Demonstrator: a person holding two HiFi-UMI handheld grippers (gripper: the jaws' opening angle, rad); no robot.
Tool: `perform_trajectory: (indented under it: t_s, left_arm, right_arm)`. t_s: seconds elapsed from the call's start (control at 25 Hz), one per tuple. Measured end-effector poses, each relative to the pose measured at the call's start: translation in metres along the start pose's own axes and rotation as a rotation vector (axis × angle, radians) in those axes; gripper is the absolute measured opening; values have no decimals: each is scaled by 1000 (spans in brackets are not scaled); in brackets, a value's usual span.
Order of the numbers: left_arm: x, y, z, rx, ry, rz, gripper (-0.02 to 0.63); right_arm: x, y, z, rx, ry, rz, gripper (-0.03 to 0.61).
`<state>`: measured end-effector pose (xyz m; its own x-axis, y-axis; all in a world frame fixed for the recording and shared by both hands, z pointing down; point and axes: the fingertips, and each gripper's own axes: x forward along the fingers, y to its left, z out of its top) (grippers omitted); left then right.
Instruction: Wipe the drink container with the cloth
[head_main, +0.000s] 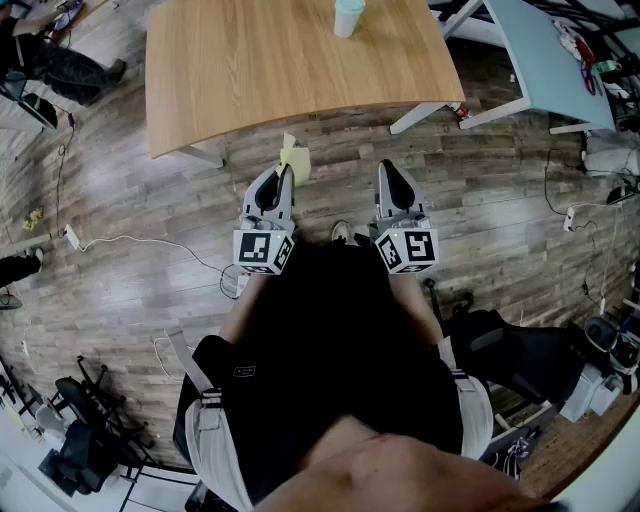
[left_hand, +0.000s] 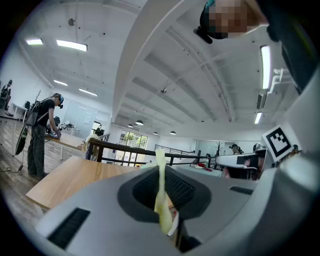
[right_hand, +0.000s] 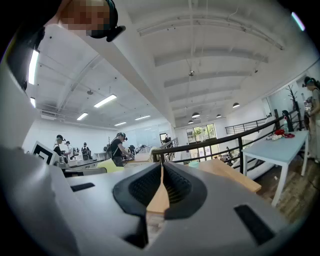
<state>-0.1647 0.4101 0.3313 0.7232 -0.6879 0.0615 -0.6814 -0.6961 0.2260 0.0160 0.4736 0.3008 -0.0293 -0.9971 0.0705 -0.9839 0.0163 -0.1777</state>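
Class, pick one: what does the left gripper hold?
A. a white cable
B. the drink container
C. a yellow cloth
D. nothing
C: its own view shows the left gripper shut on the yellow cloth, which sticks up between the jaws; the drink container stands apart on the table.

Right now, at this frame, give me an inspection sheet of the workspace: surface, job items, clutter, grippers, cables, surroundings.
Surface: wooden table, holding only the container; the person stands short of it.
Job's things: pale green drink container toward the table's far side; yellow cloth held above the floor.
Clutter: nothing seen on the table.
Grippers: left gripper shut on the cloth; right gripper shut, empty.
Cables: white cable trailing over the wood floor at left.
Surroundings: pale blue table to the right; a person at another bench.
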Motion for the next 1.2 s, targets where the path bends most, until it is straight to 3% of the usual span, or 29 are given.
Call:
perform_trajectory:
  t_s: [0.72,1.2]
  left_arm:
    - [4,9,6,-6,-7,-17,34]
    - [-7,49,13,-3,7,-72,34]
  right_arm:
    - [10,3,0,20,-11,-22,37]
    - [28,41,-9,12,-13,-76,37]
